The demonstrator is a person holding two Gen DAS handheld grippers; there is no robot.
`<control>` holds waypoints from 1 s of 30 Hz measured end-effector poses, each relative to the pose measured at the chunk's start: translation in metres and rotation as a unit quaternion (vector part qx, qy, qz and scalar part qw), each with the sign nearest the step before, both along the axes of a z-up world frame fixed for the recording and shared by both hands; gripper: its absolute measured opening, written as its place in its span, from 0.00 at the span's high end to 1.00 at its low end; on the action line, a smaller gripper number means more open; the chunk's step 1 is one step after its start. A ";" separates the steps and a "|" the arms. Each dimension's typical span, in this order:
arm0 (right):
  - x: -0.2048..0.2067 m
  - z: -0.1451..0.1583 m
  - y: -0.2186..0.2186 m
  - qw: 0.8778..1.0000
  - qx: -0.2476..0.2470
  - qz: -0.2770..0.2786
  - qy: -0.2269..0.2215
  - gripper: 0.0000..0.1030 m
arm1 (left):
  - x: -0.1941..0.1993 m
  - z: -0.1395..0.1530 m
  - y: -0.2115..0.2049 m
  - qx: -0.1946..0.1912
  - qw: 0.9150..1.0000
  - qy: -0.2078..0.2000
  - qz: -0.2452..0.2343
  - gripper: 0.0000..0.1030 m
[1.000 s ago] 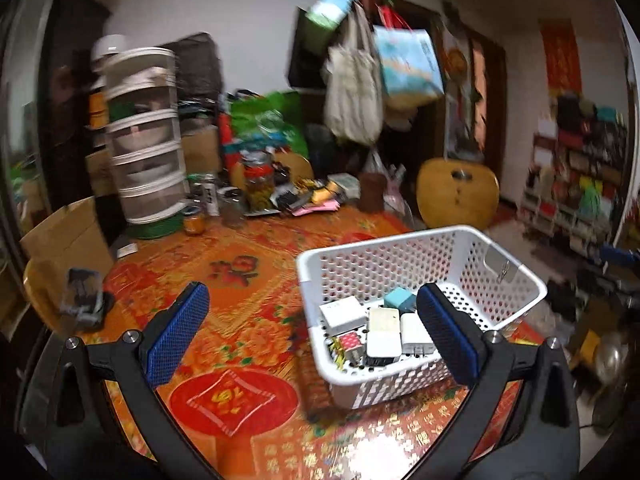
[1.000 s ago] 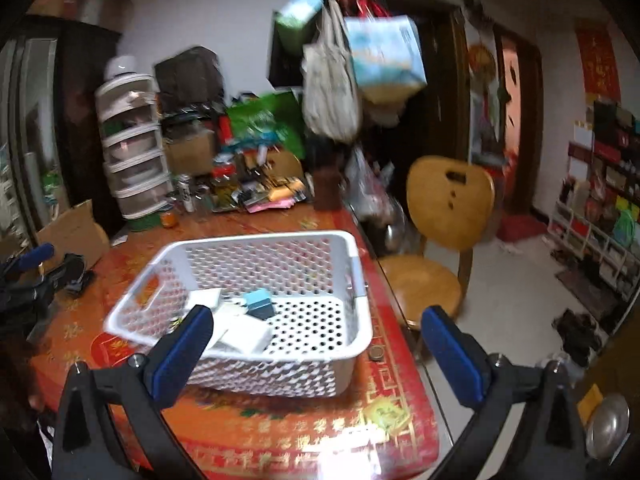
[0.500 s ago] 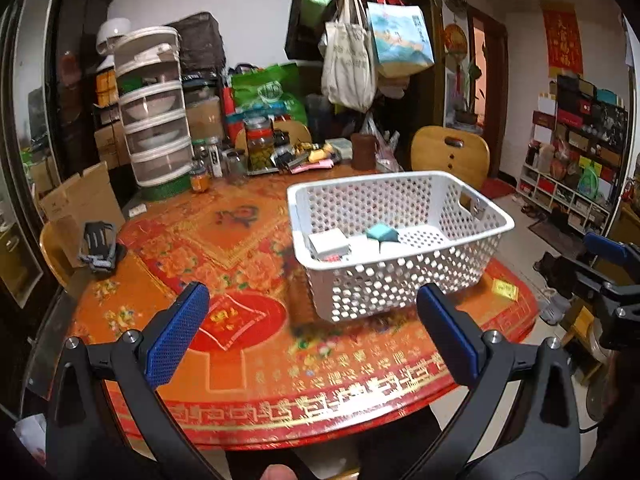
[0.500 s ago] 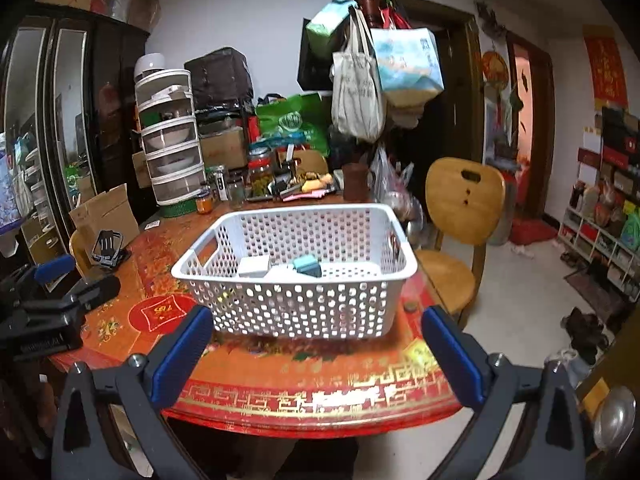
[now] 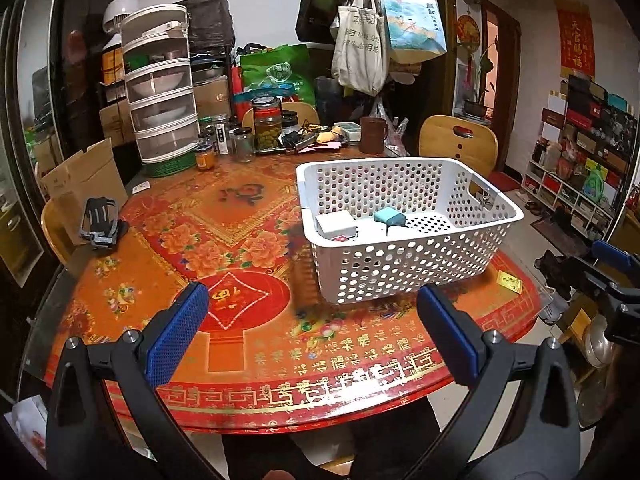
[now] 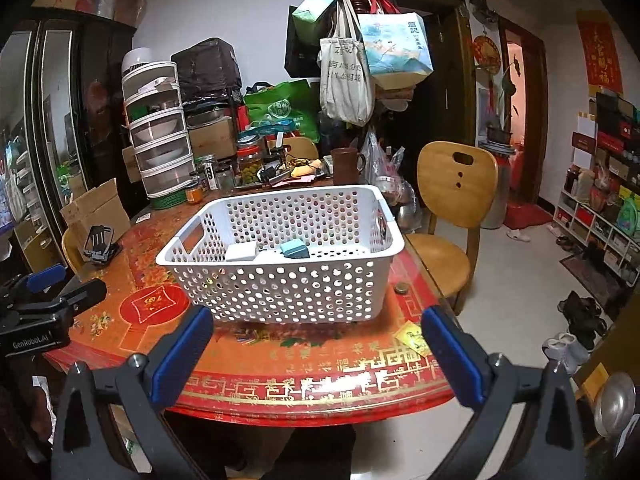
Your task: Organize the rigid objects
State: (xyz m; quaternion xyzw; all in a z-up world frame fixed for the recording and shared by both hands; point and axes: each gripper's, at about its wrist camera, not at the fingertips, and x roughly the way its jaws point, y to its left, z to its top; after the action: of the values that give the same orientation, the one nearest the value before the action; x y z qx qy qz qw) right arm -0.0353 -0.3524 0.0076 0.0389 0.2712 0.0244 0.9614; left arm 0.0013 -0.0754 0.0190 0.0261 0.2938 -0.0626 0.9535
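The white perforated plastic basket (image 5: 408, 236) stands on the round tabletop with its red and orange floral cloth (image 5: 224, 232), towards the right side and well back from the near edge. Inside it, on the left of its floor, lie a small white rectangular box (image 5: 335, 225) and a small teal box (image 5: 390, 217), close together, with other pale boxes partly hidden behind the basket wall.

The left gripper (image 5: 314, 336) and the right gripper (image 6: 318, 346) both hover before the near edge of the tabletop, fingers spread wide and holding nothing.

These boxes look stiff, light and smooth-sided, so they should take a squeeze without deforming but may slip if pinched at a corner; the flat opposite faces are the best hold. The basket is likely light and a little flexible at its rim; its cut-out handle (image 6: 195, 236) in the end wall looks the surest place to grip.
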 end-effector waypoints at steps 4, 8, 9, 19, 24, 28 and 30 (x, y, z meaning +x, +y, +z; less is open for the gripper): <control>0.000 0.002 0.001 1.000 0.001 0.002 -0.001 0.00 | -0.001 0.003 0.003 -0.004 1.000 0.000 0.002 0.01; 0.002 0.000 0.002 1.000 0.002 0.004 0.004 0.00 | 0.000 0.003 0.004 -0.004 1.000 0.004 0.003 0.01; 0.003 0.000 0.002 1.000 0.002 0.006 0.006 0.00 | 0.000 0.003 0.004 -0.004 1.000 0.005 0.004 0.01; 0.003 -0.002 0.002 1.000 0.003 0.007 0.008 0.00 | 0.003 0.000 0.002 -0.006 1.000 0.011 0.006 0.01; 0.002 -0.001 0.001 1.000 0.005 0.009 0.006 0.00 | 0.003 -0.002 0.002 -0.008 1.000 0.013 0.006 0.01; 0.002 0.001 0.001 1.000 0.006 0.009 0.004 0.00 | 0.003 -0.002 0.002 -0.008 1.000 0.012 0.005 0.01; 0.002 0.001 0.001 1.000 0.005 0.009 0.004 0.00 | 0.003 -0.002 0.002 -0.007 1.000 0.011 0.006 0.01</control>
State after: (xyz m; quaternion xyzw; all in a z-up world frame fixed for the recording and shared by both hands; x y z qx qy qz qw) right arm -0.0332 -0.3514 0.0086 0.0411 0.2751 0.0347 0.9599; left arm 0.0047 -0.0736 0.0170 0.0174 0.3044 -0.0590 0.9506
